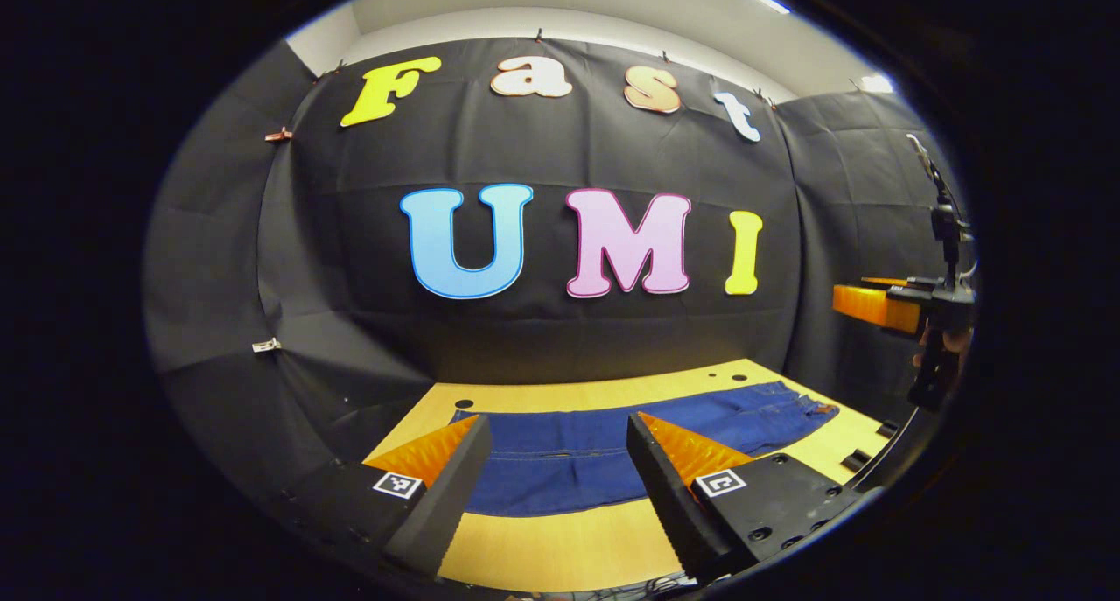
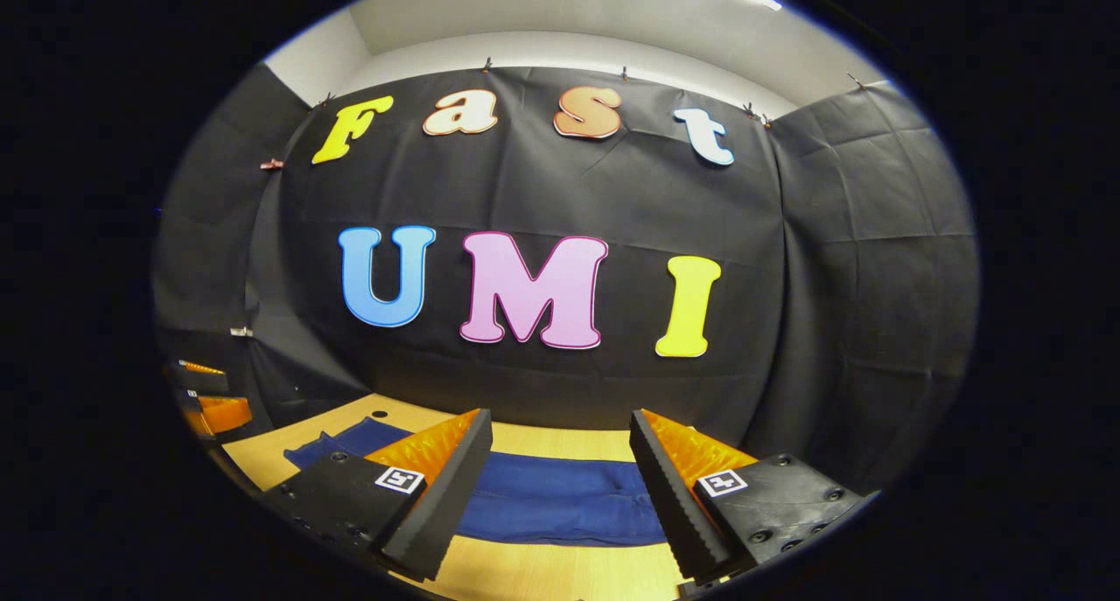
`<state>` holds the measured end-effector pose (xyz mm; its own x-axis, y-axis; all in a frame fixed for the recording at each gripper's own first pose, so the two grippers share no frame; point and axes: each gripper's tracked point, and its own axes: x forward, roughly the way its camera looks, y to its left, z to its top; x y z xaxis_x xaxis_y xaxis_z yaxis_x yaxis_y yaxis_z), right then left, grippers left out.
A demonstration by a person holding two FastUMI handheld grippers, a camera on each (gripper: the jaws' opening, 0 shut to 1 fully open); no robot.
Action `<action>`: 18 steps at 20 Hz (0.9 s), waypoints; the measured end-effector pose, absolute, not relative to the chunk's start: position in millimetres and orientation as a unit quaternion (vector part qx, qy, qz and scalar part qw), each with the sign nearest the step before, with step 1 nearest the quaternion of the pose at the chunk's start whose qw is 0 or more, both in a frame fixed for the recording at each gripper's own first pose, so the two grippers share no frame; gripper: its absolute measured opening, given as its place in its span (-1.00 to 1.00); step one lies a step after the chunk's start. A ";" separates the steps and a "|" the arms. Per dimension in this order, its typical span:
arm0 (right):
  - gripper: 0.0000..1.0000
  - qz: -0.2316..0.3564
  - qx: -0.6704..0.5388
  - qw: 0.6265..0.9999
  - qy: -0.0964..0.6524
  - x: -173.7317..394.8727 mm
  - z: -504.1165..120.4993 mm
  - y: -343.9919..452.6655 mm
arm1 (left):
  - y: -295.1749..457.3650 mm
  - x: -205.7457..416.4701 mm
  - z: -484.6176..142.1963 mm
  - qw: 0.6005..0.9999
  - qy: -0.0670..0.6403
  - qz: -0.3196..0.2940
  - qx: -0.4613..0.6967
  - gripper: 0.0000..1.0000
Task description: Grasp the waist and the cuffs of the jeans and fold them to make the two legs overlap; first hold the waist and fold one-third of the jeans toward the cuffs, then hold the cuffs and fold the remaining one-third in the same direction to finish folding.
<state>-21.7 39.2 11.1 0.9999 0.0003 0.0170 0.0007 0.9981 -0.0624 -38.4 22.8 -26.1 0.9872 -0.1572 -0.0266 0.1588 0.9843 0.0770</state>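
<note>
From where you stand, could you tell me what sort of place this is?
Probably a staged recording booth, not a home: black cloth is clipped up as walls around a bare wooden table, with jeans spread flat on it. Both the left gripper and right gripper are open above the table.

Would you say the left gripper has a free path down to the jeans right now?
Probably yes: the left gripper hangs open above the jeans, which lie flat on the table with nothing between.
</note>
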 end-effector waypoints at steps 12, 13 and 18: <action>0.94 -0.031 -0.062 0.997 0.030 32.5 -32.4 1.2 | 179.7 47.6 -180.3 0.937 0.161 -0.018 0.309 0.96; 0.94 -0.034 -0.067 0.997 0.035 36.5 -39.7 -3.2 | 189.6 55.1 -192.6 0.924 0.175 -0.026 0.338 0.96; 0.95 -0.046 -0.100 0.992 0.057 51.8 -82.3 -24.0 | 227.3 102.6 -238.1 0.840 0.210 -0.100 0.491 0.96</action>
